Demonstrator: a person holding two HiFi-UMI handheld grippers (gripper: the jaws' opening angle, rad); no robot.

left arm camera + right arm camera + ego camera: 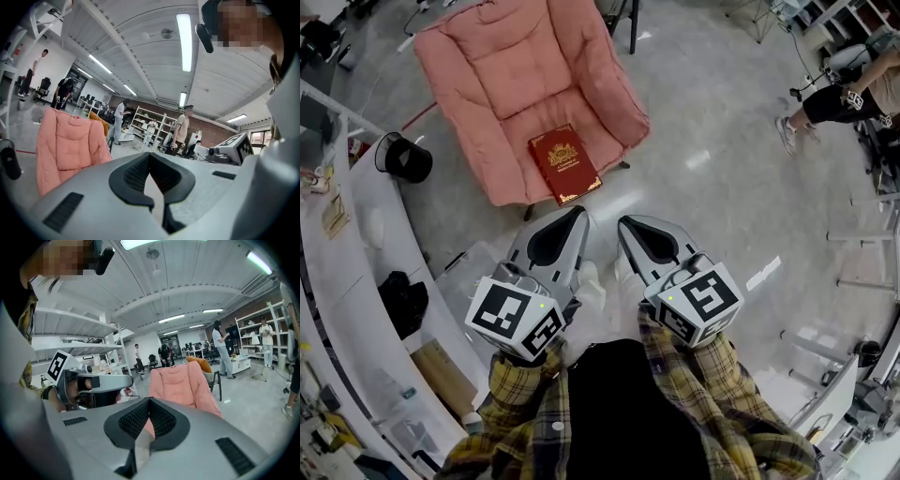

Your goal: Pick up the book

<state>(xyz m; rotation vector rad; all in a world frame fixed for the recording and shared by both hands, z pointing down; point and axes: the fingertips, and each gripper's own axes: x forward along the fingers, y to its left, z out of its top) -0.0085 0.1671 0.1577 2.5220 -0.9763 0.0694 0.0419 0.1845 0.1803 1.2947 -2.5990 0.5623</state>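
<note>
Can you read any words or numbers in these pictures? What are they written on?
Red book on the pink chair: gold lettering under a gold crest, too small to read.
Left gripper and right gripper: their cubes show only black-and-white square patterns, no words or numbers.
Nothing else in the pictures can be read.

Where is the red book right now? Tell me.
In the head view's upper centre, the red book lies flat on the pink chair, at the seat's front edge, right of the black bin on the floor.
</note>
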